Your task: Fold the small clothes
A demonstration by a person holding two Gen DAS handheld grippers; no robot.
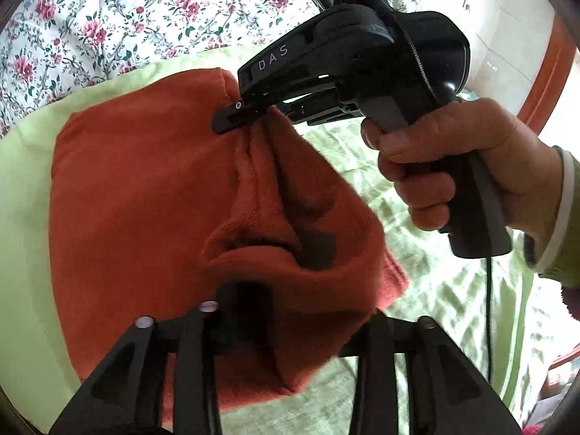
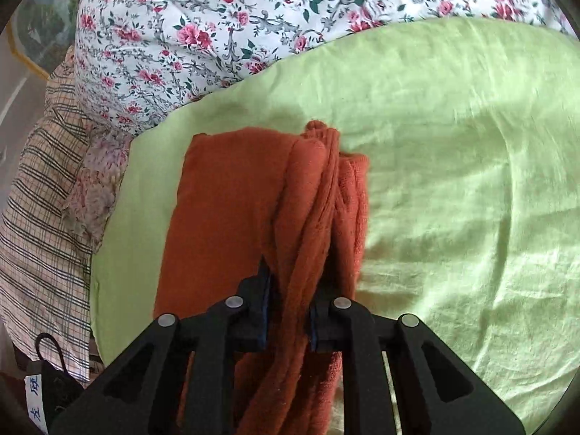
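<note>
Rust-orange knitted garment [image 2: 232, 217] is lying partly folded on a pale green bedsheet [image 2: 453, 181], floral quilt [image 2: 217, 36] behind. Right gripper [image 2: 288, 320] is clamping a bunched fold of it. Left gripper [image 1: 286, 330] is standing apart, cloth draping between its fingers, pads not pressing. A hand [image 1: 453, 166] is holding the right tool's handle.

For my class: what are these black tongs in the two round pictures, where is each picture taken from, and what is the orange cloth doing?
Each picture comes from a camera mounted on a hand-held gripper, looking along its two fingers. The left camera shows the left gripper at the bottom and a hand holding the right gripper. The right camera shows its own fingers pinching a bunched fold of the orange garment. The garment lies partly folded on a green sheet, with a flowered quilt behind. The left gripper's fingers stand apart around the cloth.
</note>
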